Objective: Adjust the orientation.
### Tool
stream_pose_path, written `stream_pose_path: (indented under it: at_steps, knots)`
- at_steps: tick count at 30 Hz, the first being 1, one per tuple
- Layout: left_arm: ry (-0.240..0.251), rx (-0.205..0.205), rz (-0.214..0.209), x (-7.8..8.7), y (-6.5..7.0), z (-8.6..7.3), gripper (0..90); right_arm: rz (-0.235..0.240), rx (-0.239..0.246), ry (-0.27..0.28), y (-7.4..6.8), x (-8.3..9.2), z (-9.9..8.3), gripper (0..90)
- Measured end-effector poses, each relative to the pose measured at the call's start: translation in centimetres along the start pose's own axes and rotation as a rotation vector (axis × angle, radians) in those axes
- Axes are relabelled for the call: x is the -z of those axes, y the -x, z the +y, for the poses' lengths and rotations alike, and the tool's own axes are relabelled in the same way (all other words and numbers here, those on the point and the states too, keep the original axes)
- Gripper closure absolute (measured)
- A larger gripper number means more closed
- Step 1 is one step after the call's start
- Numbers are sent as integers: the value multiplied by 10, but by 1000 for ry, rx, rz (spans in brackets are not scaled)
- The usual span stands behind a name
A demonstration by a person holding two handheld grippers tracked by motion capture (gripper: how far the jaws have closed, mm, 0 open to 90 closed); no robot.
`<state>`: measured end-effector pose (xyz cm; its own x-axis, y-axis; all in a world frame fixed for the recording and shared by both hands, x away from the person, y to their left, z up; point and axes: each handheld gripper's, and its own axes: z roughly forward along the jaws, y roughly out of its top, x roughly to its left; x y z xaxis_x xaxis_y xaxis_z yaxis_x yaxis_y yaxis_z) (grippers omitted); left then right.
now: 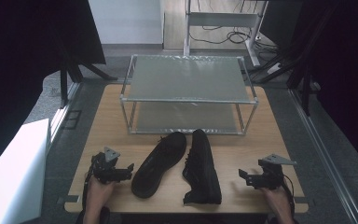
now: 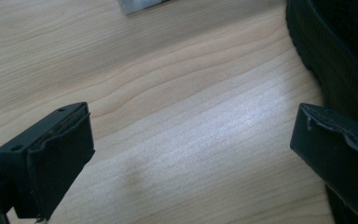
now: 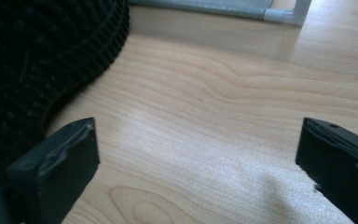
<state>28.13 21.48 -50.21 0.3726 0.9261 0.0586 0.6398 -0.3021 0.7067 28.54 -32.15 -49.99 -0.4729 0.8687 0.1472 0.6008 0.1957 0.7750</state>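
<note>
1. Nearest the camera in the high view, two hands come up from the near edge of the surface (image 1: 116, 128), each holding a claw: the left claw (image 1: 129, 169) sits at the near left, the right claw (image 1: 242, 176) at the near right.
2. Both claws are released, their jaws spread wide with bare wood between them; neither grips anything. The left gripper view shows its own claw (image 2: 191, 149) over bare wood, and the right gripper view shows the same for its claw (image 3: 198, 158).
3. Two black shoes lie between the claws. The left shoe (image 1: 159, 164) lies angled, sole down, its toe toward the rack (image 1: 189, 99). The right shoe (image 1: 202, 168) lies tipped on its side, sole facing right, touching or nearly touching the other near the toes.
4. In the left gripper view the left shoe (image 2: 335, 60) is just beside the right-hand jaw. In the right gripper view the ridged sole of the right shoe (image 3: 42, 60) is near the left-hand jaw.
5. Progress, as a judgement: nothing is done yet. Both rack shelves look bare and both shoes are untouched, so the likely work, picking up the shoes and setting them on the rack, is all ahead.
6. Room: open wood lies outside each claw and between shoes and rack. The rack's front rail and corner posts stand just beyond the toes, so a lifted shoe must clear them. Both hands are close to the near edge.
</note>
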Motion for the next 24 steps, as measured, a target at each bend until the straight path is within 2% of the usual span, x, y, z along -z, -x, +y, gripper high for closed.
stream_pose_path:
  at_steps: [5, 11, 13, 15, 24]
  knots:
    - [9, 17, -31, -2, -1, -1, 0, 0, 23, -13, -3, -2, 0, 0]
    - [27, 37, -31, -1, -3, 0, 0, 10, 28, -17, -5, -3, 0, 0]
    - [17, 50, -33, -1, -3, 1, 0, 12, 27, -18, -6, -3, 0, 0]
    - [-1, 47, -33, -1, -2, 2, 0, 23, 26, -22, -7, -4, 0, 0]
    - [-9, 41, -37, -3, 0, 3, 0, 33, 30, -31, -8, -7, 0, 0]
